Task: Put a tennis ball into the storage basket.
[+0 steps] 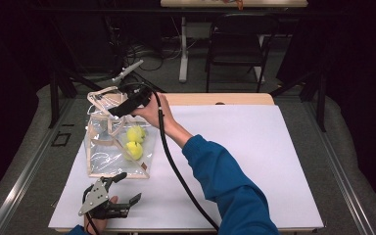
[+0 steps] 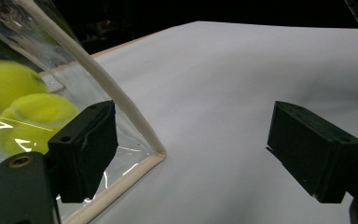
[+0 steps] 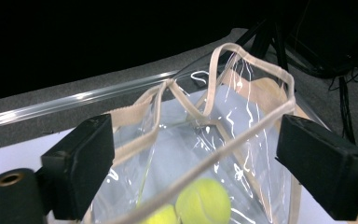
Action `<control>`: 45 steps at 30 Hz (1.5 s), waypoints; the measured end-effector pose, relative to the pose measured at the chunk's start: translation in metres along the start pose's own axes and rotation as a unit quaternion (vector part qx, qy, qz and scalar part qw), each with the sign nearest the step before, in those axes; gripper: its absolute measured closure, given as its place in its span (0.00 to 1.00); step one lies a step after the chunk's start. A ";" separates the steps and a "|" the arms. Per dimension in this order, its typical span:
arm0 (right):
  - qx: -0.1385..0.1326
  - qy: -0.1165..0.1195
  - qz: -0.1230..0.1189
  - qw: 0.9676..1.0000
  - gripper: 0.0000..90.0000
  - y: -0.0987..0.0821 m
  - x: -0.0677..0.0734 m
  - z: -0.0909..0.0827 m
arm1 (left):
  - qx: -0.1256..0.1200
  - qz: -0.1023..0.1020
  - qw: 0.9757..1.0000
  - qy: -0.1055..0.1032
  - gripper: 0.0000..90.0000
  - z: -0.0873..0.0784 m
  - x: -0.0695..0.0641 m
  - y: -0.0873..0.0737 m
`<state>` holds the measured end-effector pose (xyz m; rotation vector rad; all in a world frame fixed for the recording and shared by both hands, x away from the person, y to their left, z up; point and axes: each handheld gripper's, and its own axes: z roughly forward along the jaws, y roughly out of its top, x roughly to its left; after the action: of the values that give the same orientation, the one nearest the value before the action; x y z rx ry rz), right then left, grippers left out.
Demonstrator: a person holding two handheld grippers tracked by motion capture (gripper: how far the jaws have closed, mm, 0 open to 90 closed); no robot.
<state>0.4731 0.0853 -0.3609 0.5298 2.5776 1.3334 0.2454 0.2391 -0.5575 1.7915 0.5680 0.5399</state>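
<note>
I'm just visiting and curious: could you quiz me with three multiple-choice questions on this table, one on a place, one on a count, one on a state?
1. Where do the balls lie?
A. inside the clear bag
B. on the chair
C. on the bare sheet

2. How many balls are there?
A. one
B. two
C. four

3. How stand the left gripper jaws?
A. shut on the bag
B. shut on a ball
C. open, holding nothing

Key: 1 A, both sit behind the bag's clear wall. 2 B, two yellow balls show in the high view. 3 C, white sheet shows between the spread jaws.
</note>
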 end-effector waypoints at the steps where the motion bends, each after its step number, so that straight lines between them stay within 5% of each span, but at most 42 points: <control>1: 0.000 0.000 0.000 1.000 0.10 0.000 0.000 0.000 | 0.000 0.000 1.000 0.000 0.18 0.000 0.000 0.000; 16: 0.021 0.013 0.005 1.000 0.03 -0.041 -0.010 -0.036 | 0.008 0.002 1.000 0.004 0.18 0.003 -0.001 0.000; 45: 0.067 -0.001 -0.001 0.998 0.02 -0.099 -0.006 -0.057 | 0.007 0.007 1.000 0.002 0.18 0.000 -0.003 0.000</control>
<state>0.4380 -0.0122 -0.4093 0.5514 2.6780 1.1641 0.2432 0.2375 -0.5575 1.8088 0.5643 0.5508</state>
